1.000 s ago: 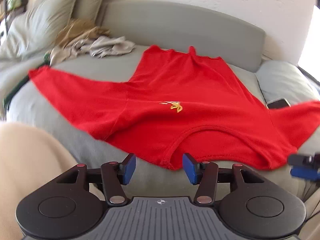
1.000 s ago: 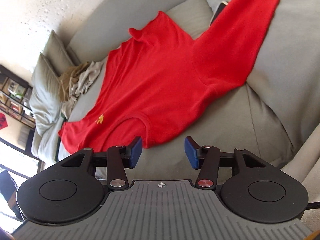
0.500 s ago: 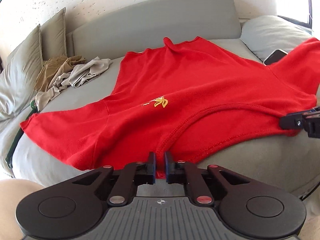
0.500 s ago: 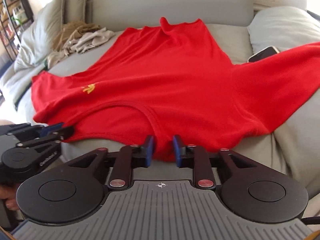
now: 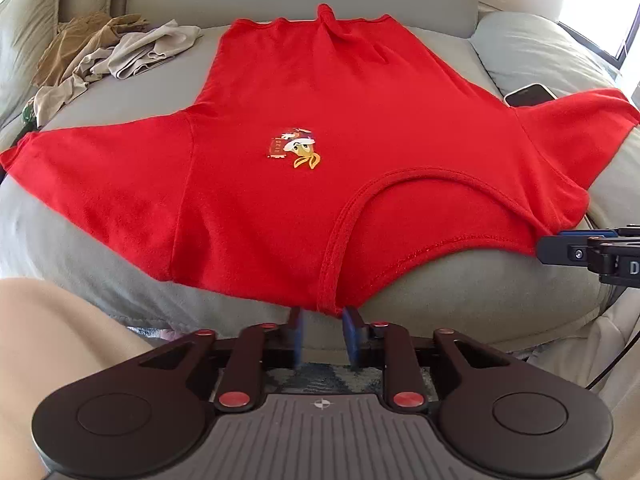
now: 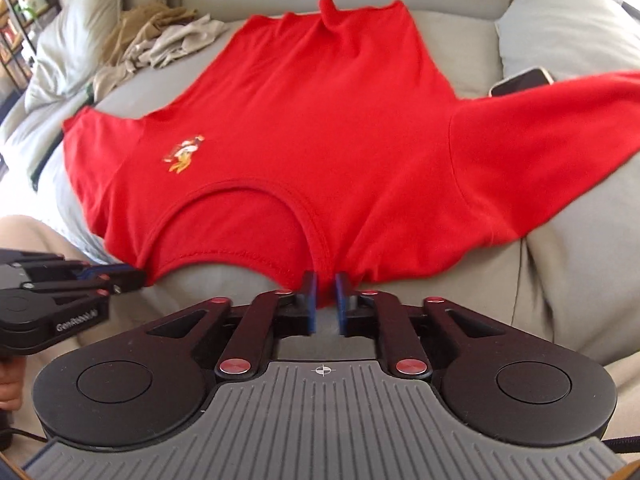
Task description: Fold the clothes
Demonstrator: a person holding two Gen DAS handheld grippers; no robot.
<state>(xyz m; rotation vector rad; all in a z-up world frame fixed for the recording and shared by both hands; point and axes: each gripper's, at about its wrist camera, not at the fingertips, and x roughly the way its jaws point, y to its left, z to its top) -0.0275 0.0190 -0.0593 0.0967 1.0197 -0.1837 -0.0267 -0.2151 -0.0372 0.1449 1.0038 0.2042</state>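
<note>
Sofa: grey sofa (image 5: 120, 100), beige clothes pile (image 5: 116, 52) at 11 o'clock.
Shirt: red T-shirt (image 5: 320, 112) spread flat, collar nearest.
Left gripper (image 5: 323, 322): jaws just reopened, collar fabric between, apparently unpinched.
Right gripper (image 6: 325, 300): likewise.
Advice: reclose on both shoulders evenly before lifting.
Writing: "GenRobot" possibly; chest emblem unreadable.
</note>
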